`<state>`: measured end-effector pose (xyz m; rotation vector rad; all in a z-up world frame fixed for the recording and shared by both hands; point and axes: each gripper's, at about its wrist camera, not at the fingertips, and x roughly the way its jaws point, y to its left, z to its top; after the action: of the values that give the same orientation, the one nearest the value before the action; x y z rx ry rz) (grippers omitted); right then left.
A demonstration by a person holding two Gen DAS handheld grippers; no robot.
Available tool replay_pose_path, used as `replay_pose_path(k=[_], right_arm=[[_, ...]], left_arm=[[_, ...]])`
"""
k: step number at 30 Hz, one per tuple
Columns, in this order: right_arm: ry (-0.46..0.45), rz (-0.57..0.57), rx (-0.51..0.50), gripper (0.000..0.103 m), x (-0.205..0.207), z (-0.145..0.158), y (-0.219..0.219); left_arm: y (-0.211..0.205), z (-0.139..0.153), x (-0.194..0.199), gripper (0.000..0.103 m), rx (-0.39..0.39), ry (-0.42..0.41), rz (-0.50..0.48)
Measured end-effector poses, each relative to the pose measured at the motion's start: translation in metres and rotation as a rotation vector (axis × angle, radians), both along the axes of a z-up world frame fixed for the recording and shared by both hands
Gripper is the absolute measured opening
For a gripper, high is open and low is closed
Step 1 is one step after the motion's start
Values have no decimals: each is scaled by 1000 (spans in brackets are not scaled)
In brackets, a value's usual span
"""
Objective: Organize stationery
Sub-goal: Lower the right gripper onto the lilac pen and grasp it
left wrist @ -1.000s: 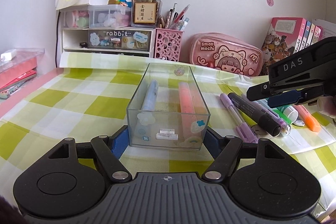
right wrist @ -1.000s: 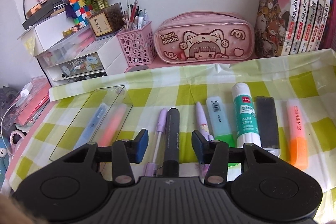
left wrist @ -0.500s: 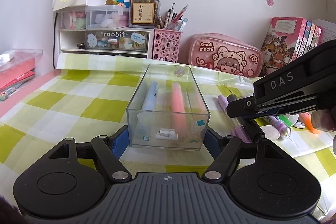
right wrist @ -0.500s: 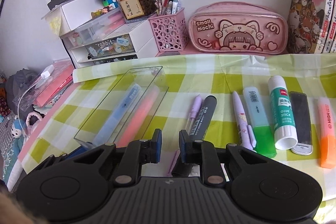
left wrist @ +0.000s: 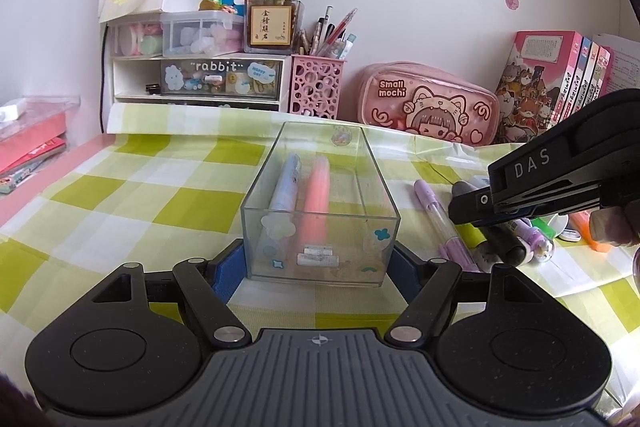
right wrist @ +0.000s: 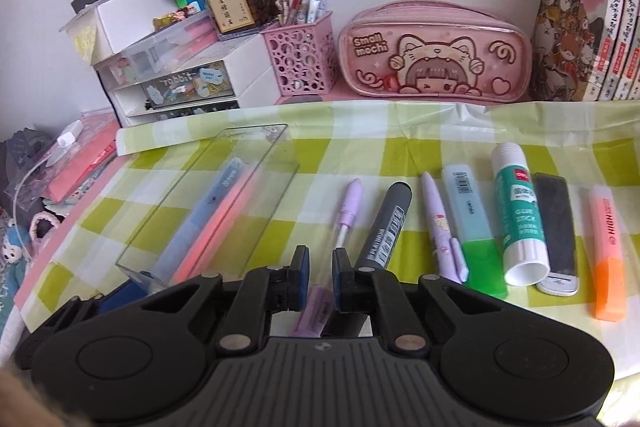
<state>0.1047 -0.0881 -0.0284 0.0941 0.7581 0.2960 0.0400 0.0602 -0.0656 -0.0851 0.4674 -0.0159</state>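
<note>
A clear box (left wrist: 320,227) stands on the checked cloth with a blue highlighter (left wrist: 285,187) and a pink highlighter (left wrist: 316,195) lying inside. My left gripper (left wrist: 316,263) is shut on the box's near end, one blue pad against each side wall. Right of the box (right wrist: 224,195), a lilac pen (right wrist: 352,199) with a clear barrel lies beside a black marker (right wrist: 390,223). The jaws of my right gripper (right wrist: 320,267) are closing on the pen's near end, and the pads touch it. In the left wrist view, the right gripper (left wrist: 468,211) reaches in low over the pens.
Further right lie a lilac cartoon pen (right wrist: 438,227), a green highlighter (right wrist: 472,227), a glue stick (right wrist: 518,211), a flat black item (right wrist: 554,223) and an orange highlighter (right wrist: 608,247). A pink pencil case (right wrist: 432,51), pen cup (right wrist: 300,59), drawers (right wrist: 180,83) and books (right wrist: 580,19) line the wall.
My right gripper's jaws have gone from wide apart to closed around the lilac pen, and the gripper has sunk toward the cloth. The left gripper and the box have not moved.
</note>
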Motion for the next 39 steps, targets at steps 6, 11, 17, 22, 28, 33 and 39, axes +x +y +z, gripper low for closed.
replay_pose_path(k=[6, 11, 17, 22, 28, 33, 39], right_arm=[[16, -27, 81, 13, 4, 3, -21], [35, -25, 161, 13, 10, 6, -30], [82, 15, 210, 15, 17, 3, -23], [105, -20, 146, 18, 32, -3, -7], [110, -48, 50, 19, 38, -8, 2], [83, -63, 5, 19, 39, -10, 9], [70, -73, -10, 18, 37, -10, 12]], left_arm=[[-1, 0, 1, 73, 9, -1, 1], [-1, 0, 1, 73, 11, 0, -1], [-1, 0, 0, 73, 20, -3, -2], [-2, 0, -1, 73, 24, -5, -4], [-2, 0, -1, 73, 22, -6, -7], [-2, 0, -1, 73, 24, -7, -7], [-2, 0, -1, 73, 24, -7, -6]])
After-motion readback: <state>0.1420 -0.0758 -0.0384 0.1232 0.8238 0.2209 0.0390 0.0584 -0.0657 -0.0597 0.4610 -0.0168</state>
